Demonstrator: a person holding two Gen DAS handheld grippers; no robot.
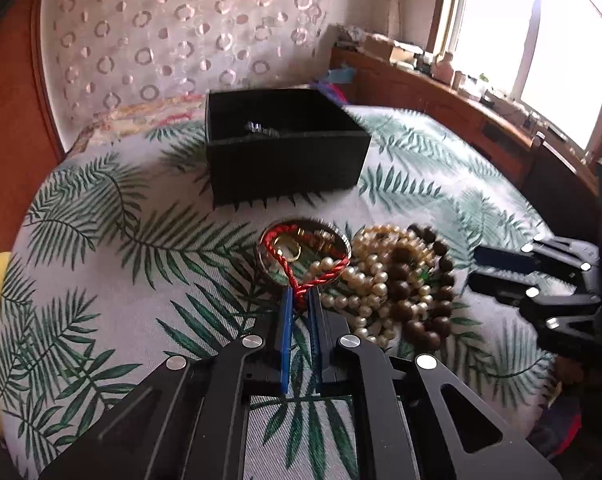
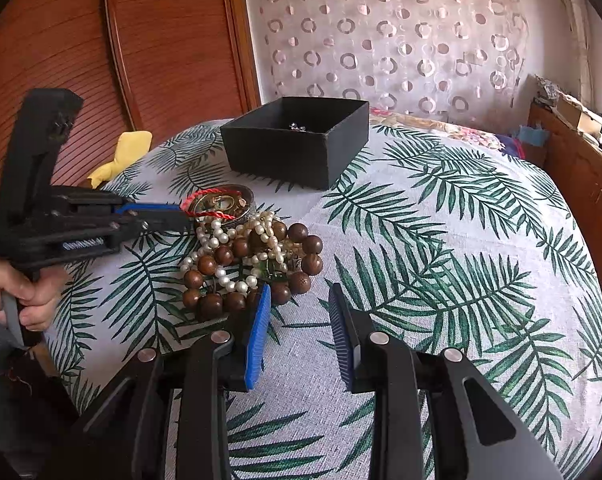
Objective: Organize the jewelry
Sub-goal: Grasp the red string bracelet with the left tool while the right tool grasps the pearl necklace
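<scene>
Mostly blurred: box (image 1: 285, 168) contents unclear; left jaws pinch red cord (image 1: 301, 280), right jaws apart.

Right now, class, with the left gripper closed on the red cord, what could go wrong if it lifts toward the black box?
1. The red cord loops across the round dish and its gold pieces, so lifting may tip the dish.
2. The cord touches the pearls, tangled with the wooden beads; they might drag along.
3. The left gripper pinches only the cord's knotted end, so it could slip before reaching the black box.
</scene>
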